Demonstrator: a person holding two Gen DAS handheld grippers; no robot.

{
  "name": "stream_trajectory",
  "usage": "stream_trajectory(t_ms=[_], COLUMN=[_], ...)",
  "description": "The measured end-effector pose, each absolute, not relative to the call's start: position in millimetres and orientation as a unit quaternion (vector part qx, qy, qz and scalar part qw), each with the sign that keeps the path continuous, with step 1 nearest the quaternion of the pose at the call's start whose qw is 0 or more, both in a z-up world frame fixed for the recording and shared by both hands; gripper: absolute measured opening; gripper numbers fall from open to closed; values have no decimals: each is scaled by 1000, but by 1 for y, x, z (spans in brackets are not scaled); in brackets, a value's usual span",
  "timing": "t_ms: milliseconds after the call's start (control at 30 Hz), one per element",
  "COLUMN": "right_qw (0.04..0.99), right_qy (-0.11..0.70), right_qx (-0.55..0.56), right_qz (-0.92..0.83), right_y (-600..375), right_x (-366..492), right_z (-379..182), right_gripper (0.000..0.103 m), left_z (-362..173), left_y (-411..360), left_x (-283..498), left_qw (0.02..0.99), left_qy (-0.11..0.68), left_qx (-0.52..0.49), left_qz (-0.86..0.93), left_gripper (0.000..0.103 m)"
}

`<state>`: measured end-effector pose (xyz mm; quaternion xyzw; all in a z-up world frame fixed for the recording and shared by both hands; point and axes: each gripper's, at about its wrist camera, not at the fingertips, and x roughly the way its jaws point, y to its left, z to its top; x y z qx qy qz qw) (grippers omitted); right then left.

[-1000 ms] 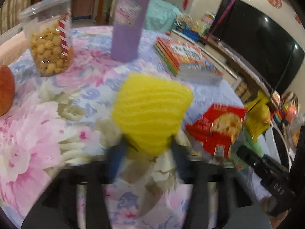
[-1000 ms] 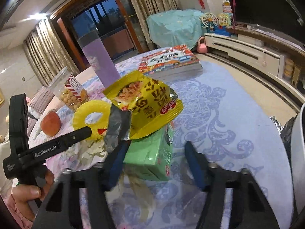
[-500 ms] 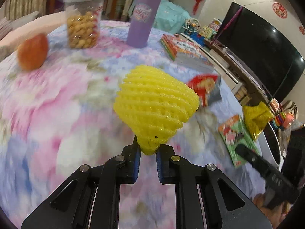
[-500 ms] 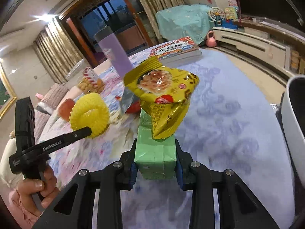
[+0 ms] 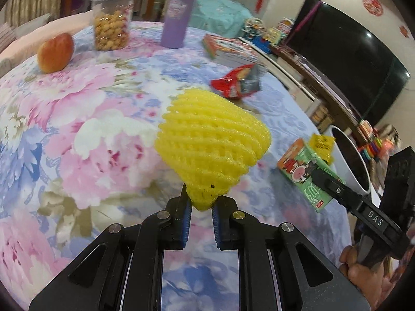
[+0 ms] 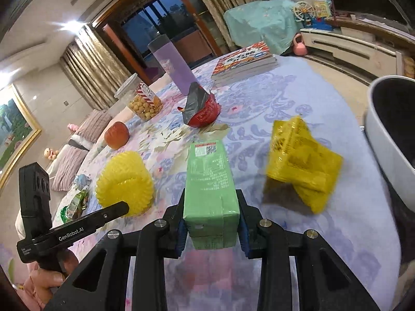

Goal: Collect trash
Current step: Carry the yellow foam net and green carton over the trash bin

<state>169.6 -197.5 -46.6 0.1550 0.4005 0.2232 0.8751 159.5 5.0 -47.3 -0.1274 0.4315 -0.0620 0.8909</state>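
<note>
the round table (image 6: 298,98) with its flowered cloth fills both views, and a white bin (image 6: 389,142) stands just off its right edge; i cannot see whether anything lies inside it. no trash shows as binned, so i judge the job early, with two pieces lifted and the rest waiting.

the right gripper (image 6: 211,229) is clamped tight on a green carton (image 6: 208,181), held off the cloth and aimed toward the far side. the left gripper (image 5: 201,216) is nearly closed, pinching the tip of a yellow foam fruit net (image 5: 211,142) above the near middle of the table.

left to clear: a yellow wrapper (image 6: 301,160), blurred, right of the carton and near the bin, a red snack bag (image 6: 201,111) farther back in the middle, and a small crumpled wrapper (image 6: 77,199) at the near left edge.

the apple (image 6: 116,134), snack jar (image 6: 142,101), purple tumbler (image 6: 173,67) and books (image 6: 243,62) on the far side look like keepers.
</note>
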Motion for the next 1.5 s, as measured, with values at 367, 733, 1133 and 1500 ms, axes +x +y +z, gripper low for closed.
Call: stream_trajectory(t_ms=[367, 733, 1133, 1500], right_qw=[892, 884, 907, 923], right_qy=[389, 414, 374, 346], right_qx=[135, 100, 110, 134], right_qz=[187, 191, 159, 99], right_y=[-198, -176, -218, -277], right_x=[129, 135, 102, 82], right_z=[-43, -55, -28, -8], right_gripper=[31, 37, 31, 31], left_z=[-47, -60, -45, -27], left_y=[-2, 10, -48, -115], left_x=[140, 130, 127, 132], left_qw=[889, 883, 876, 865], left_qy=[426, 437, 434, 428], left_qx=[-125, -132, -101, -66], left_qz=[-108, -108, -186, -254], left_gripper=[13, 13, 13, 13])
